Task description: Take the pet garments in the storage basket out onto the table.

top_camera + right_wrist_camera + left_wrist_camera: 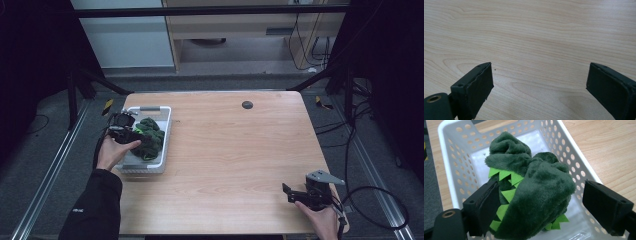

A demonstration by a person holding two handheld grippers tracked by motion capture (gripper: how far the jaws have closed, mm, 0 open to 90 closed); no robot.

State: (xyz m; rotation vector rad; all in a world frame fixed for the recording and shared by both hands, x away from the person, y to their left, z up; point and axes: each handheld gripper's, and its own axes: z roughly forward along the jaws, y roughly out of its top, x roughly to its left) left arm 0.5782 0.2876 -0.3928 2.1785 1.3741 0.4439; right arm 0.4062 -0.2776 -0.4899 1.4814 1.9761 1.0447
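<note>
A dark green plush toy with light green felt spikes lies in a white perforated basket. My left gripper hangs open over the basket, its jaws on either side of the plush; the left jaw touches the fabric, the right jaw stands apart from it. From the high view the plush fills the basket at the table's left, with the left gripper at the basket's left rim. My right gripper rests low near the front right of the table, open over bare wood.
The wooden table has a round black cable grommet near its far edge. Cables trail on the floor to the right. Black frame legs stand at both far corners.
</note>
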